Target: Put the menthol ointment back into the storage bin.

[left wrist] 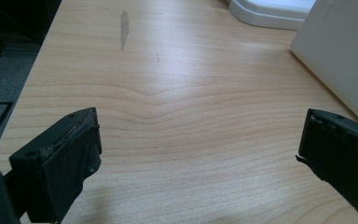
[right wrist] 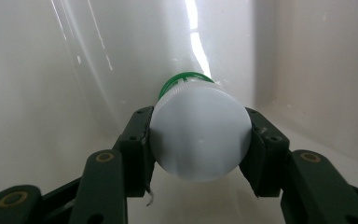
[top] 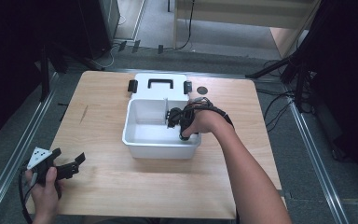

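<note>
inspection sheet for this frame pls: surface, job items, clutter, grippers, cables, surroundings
Surface: light wooden table, a grey smear near its far left edge.
Job's things: white bin with an upright divider; its lid lies flat behind it; a white-capped bottle with a green ring sits inside the bin.
Clutter: a small dark disc on the table beside the lid.
Grippers: right gripper inside the bin, jaws clamped on the bottle's cap; left gripper open over bare table, near left.
Cables: one trails from the left gripper; more on the floor at right.
Surroundings: grey floor, metal rails, dark stands.
</note>
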A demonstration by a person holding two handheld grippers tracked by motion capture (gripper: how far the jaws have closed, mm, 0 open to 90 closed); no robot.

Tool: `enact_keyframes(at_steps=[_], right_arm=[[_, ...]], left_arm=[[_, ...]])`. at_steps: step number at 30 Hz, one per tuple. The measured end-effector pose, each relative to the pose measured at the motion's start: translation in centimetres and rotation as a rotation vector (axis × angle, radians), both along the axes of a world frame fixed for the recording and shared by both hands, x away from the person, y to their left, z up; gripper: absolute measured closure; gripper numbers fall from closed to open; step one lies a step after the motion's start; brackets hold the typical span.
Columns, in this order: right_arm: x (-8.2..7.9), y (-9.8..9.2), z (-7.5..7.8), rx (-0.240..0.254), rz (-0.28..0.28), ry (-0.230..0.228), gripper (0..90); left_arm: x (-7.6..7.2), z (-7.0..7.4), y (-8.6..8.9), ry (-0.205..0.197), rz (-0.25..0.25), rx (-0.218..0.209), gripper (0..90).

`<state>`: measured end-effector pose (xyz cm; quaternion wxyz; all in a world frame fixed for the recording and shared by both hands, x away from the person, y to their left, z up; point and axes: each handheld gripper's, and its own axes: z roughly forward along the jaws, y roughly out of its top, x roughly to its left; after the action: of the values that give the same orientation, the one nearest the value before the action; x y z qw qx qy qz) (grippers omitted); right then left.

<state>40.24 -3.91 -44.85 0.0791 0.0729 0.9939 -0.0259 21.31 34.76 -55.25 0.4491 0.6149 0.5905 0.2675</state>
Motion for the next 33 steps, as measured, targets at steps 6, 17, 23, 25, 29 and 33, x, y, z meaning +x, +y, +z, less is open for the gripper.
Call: enact_keyframes(at_steps=[6, 17, 23, 25, 29, 33], right_arm=[[0.0, 0.1, -0.1, -0.013, -0.001, 0.001, 50.7], [0.1, 0.0, 0.0, -0.012, -0.01, 0.013, 51.4], [0.1, 0.0, 0.1, -0.003, -0.011, 0.021, 53.5], [0.1, -0.1, 0.1, 0.003, -0.012, 0.025, 52.9], [0.0, -0.3, 0.7, 0.016, -0.006, 0.029, 49.2], [0.0, -0.6, 1.9, 0.048, -0.021, 0.033, 45.3]], left_arm=[[0.0, 0.0, 0.0, 0.0, -0.001, 0.001, 0.0], [0.0, 0.0, 0.0, 0.003, 0.0, 0.003, 0.0], [0.0, 0.0, 0.0, 0.003, 0.0, 0.001, 0.0], [0.0, 0.0, 0.0, 0.002, -0.001, -0.001, 0.0], [0.0, 0.0, 0.0, 0.002, -0.001, -0.001, 0.0], [0.0, 0.0, 0.0, 0.0, 0.0, -0.001, 0.0]])
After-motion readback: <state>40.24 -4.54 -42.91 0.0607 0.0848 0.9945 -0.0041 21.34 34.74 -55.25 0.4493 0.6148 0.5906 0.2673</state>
